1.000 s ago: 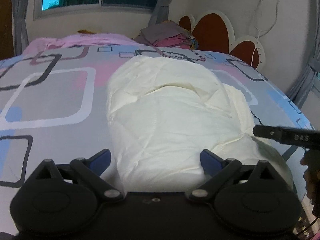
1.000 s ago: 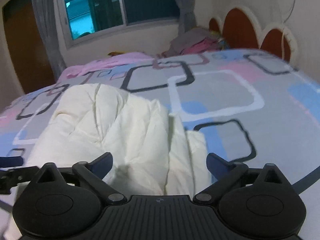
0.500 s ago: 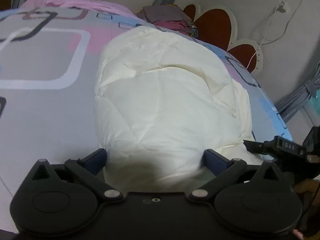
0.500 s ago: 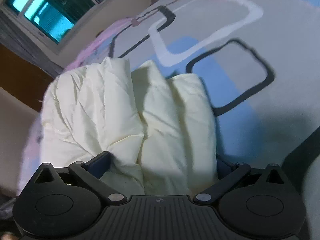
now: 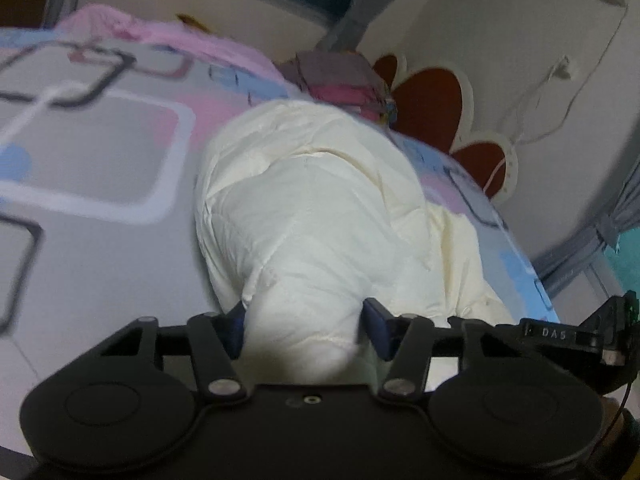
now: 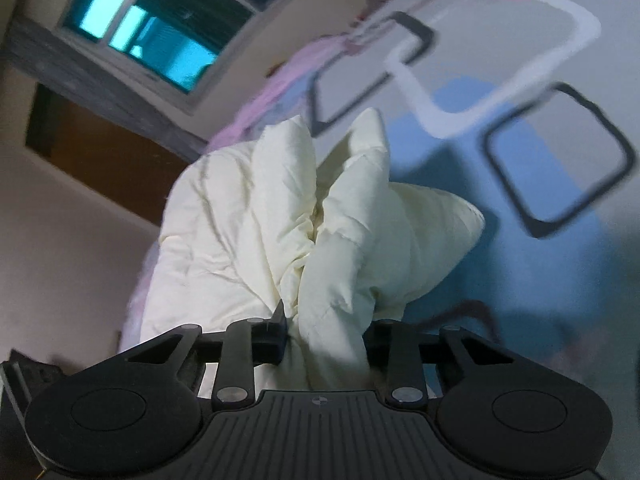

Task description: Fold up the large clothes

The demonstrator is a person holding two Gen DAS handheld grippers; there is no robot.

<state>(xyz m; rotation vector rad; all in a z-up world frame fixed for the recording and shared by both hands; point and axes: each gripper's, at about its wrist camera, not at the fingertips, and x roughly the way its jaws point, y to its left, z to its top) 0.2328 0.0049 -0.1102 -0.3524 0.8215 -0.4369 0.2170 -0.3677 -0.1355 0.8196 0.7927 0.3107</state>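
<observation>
Two grippers closing on cream padded garment [image 5: 312,216] lying bunched on patterned bed [image 5: 100,240]: left gripper [image 5: 302,330] and right gripper [image 6: 326,338] each pinch near-edge fabric. Grasp stage only; folding judged mostly ahead.

This is a bedroom in a home. Ahead of the left claw [image 5: 304,330] spreads a wide bed under a grey sheet printed with pink, blue and white squares [image 5: 92,152]. Beyond it stands a cream headboard with dark red petal-shaped panels [image 5: 432,96], with a pile of grey and pink folded clothes [image 5: 340,80] beside it. Further back are a dark window with grey curtains [image 6: 160,36] and plain cream walls.
</observation>
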